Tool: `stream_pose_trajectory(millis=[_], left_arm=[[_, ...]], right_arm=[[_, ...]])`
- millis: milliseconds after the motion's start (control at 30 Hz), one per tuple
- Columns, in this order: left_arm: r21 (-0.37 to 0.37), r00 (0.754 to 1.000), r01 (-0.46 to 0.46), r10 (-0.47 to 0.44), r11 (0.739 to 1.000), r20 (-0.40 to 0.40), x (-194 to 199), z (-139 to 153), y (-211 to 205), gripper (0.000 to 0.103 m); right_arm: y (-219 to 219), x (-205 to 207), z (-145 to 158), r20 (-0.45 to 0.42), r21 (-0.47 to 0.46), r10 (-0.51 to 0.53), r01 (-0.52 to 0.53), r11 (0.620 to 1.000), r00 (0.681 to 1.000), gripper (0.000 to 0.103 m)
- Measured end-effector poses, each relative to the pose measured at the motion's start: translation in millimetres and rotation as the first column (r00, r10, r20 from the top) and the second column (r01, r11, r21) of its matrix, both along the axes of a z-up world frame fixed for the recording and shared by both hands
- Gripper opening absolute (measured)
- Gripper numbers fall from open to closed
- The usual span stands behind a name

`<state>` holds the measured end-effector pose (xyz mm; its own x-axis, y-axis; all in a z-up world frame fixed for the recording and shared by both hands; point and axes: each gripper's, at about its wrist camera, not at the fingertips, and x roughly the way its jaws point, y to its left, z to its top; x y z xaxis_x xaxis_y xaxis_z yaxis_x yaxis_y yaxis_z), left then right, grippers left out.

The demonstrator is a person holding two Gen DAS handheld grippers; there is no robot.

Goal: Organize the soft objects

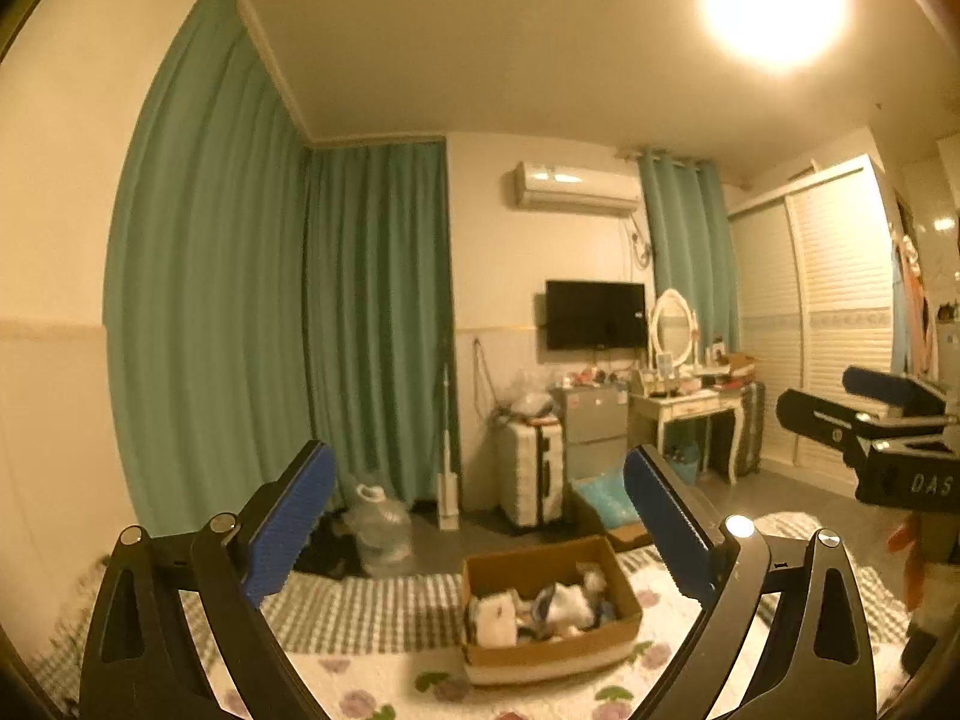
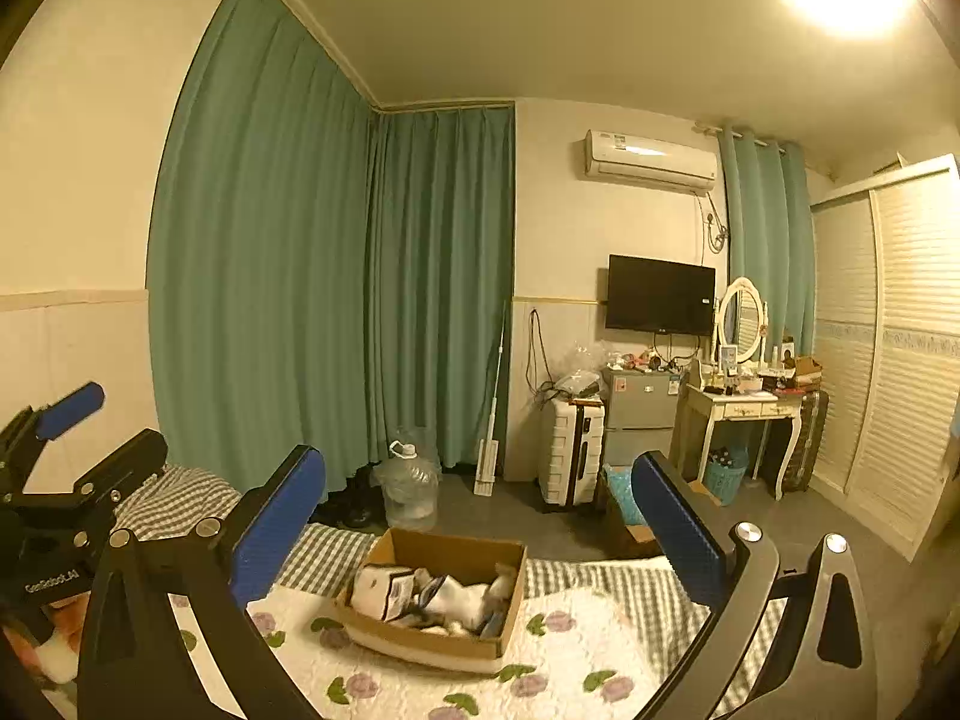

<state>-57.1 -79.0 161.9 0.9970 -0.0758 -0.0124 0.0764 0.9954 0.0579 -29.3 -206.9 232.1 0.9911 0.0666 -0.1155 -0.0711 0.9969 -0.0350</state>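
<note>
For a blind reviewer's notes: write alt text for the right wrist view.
An open gripper hangs empty above a flowered bedspread, framing a cardboard box of soft white and dark items. The other gripper shows at the left edge. Beyond are green curtains, a water jug, a suitcase and a television.

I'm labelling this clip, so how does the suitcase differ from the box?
The suitcase is white, hard-ribbed, upright and shut on the floor; the box is brown cardboard, low, open-topped and on the quilt. The box shows soft items inside; the suitcase hides its contents. Both are roughly rectangular.
</note>
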Motion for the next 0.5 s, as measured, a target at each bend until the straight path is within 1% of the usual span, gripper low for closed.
stream_pose_trajectory(millis=[33, 167, 233, 367, 433, 500], left_arm=[[-0.004, 1.0, -0.015, 0.015, 1.0, -0.007, 2.2, -10.5, 1.7, 0.099], [-0.009, 0.997, -0.041, 0.041, 0.999, -0.066, 19.9, -48.3, 2.6, 0.099], [-0.016, 0.992, -0.054, 0.051, 0.998, -0.116, 29.4, -72.0, 4.3, 0.099], [0.009, 0.982, -0.074, 0.074, 0.997, -0.172, 43.9, -103.3, 2.9, 0.098], [0.011, 0.976, -0.085, 0.085, 0.996, -0.199, 48.6, -114.2, 5.9, 0.098], [0.005, 0.973, -0.086, 0.085, 0.996, -0.214, 51.4, -118.8, 8.6, 0.098]], right_arm=[[2.0, -0.8, -8.0, -0.003, 0.008, 0.002, -0.002, 1.0, 1.0, 0.103], [4.9, 11.8, -55.9, -0.024, 0.06, 0.004, -0.003, 0.998, 1.0, 0.103], [7.6, 29.0, -85.9, -0.052, 0.082, 0.013, -0.008, 0.997, 0.999, 0.103], [11.7, 62.1, -133.7, -0.144, 0.07, 0.014, -0.004, 0.998, 0.99, 0.103], [13.5, 74.7, -149.9, -0.173, 0.06, 0.011, -0.001, 0.998, 0.985, 0.103], [14.1, 84.7, -163.0, -0.196, 0.041, -0.002, 0.011, 0.999, 0.981, 0.103]])
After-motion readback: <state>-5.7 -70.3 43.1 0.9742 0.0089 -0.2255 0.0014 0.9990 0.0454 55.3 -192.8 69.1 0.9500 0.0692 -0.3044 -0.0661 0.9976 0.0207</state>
